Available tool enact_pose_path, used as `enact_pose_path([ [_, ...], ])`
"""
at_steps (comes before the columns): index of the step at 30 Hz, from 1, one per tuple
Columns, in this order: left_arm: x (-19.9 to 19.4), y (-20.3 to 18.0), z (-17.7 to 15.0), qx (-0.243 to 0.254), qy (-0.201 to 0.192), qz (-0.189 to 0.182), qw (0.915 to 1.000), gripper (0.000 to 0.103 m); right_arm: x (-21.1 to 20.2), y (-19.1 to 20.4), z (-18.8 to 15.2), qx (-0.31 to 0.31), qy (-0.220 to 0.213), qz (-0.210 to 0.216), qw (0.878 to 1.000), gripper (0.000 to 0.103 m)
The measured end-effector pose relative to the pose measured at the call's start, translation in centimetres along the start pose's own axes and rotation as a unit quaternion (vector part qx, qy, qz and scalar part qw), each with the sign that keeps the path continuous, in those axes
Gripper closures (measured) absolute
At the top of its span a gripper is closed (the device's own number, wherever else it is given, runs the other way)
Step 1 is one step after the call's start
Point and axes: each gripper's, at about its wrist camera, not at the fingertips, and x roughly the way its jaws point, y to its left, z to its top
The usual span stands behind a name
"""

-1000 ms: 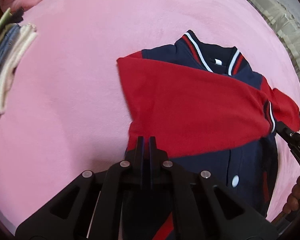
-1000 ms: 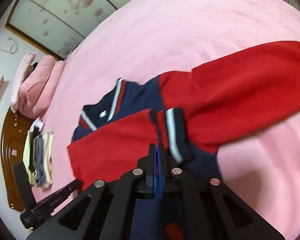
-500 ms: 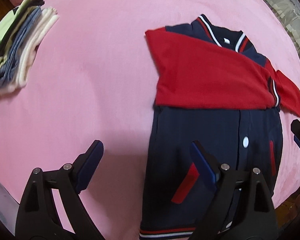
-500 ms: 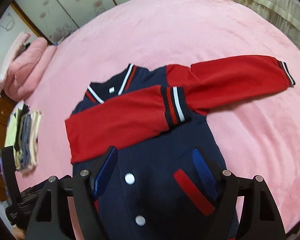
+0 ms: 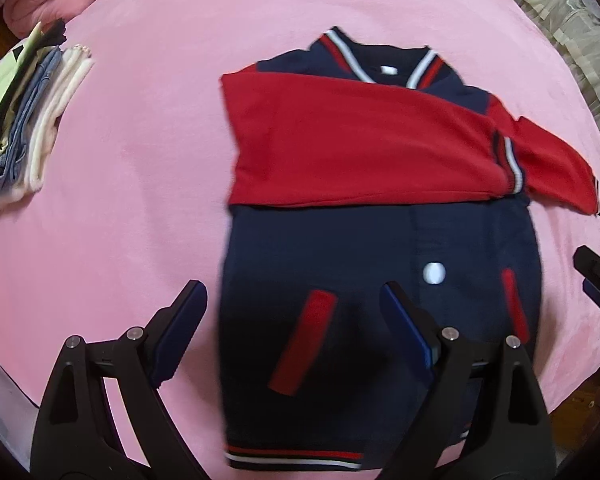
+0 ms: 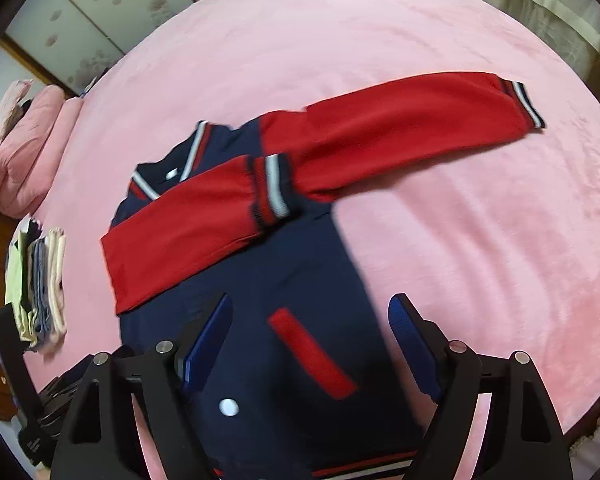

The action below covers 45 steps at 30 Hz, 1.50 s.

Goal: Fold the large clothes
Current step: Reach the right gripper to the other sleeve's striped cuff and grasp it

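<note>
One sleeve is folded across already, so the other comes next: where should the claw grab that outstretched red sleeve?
Grip the outstretched red sleeve at its striped cuff, coming from above at the free end. It lies flat and straight on the pink bedspread, so lifting the cuff lets the whole sleeve swing across the navy jacket body.

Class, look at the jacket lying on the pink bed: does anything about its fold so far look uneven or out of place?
Yes. One red sleeve is folded across the jacket chest, but the other sleeve lies stretched out on the bedspread, so the fold is lopsided.
</note>
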Motion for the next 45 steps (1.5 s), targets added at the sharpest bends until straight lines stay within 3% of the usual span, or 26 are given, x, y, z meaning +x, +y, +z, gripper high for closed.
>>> enact_pose_path([
  [9,-1.6,-9.8,-0.1,-0.029,0.007,-0.012,0.9995,0.016,-1.2,-6.2,4.3,-0.041,0.027,0.009,0.999,0.018],
  [19,-2.4,-22.8,2.2,-0.023,-0.001,-0.023,0.9995,0.016,-1.4,-15.8,10.6,-0.063,0.049,0.002,0.997,0.017],
  [26,-0.7,-29.7,4.3,-0.002,0.008,-0.012,0.9999,0.016,1.1,-23.2,14.3,-0.036,0.067,0.008,0.997,0.017],
  [35,1.9,-35.3,6.2,0.016,0.019,0.001,0.9997,0.016,4.7,-31.9,18.1,0.047,0.052,0.085,0.994,0.018],
  [40,3.2,-36.4,5.9,0.007,0.034,-0.002,0.9994,0.016,4.8,-34.3,19.5,0.054,0.016,0.111,0.992,0.035],
  [42,3.7,-36.6,5.6,0.005,0.042,-0.001,0.9991,0.016,4.5,-35.2,19.7,0.061,0.003,0.121,0.991,0.05],
  [43,3.8,-36.7,5.4,0.005,0.046,-0.002,0.9989,0.016,4.4,-35.9,19.9,0.065,-0.006,0.129,0.99,0.071],
  [44,3.8,-36.7,5.3,0.004,0.047,-0.003,0.9989,0.016,4.3,-36.3,19.8,0.069,-0.01,0.144,0.987,0.081],
  [45,3.8,-36.7,5.2,0.004,0.049,-0.004,0.9988,0.016,4.2,-37.3,20.1,0.083,-0.013,0.157,0.984,0.082],
])
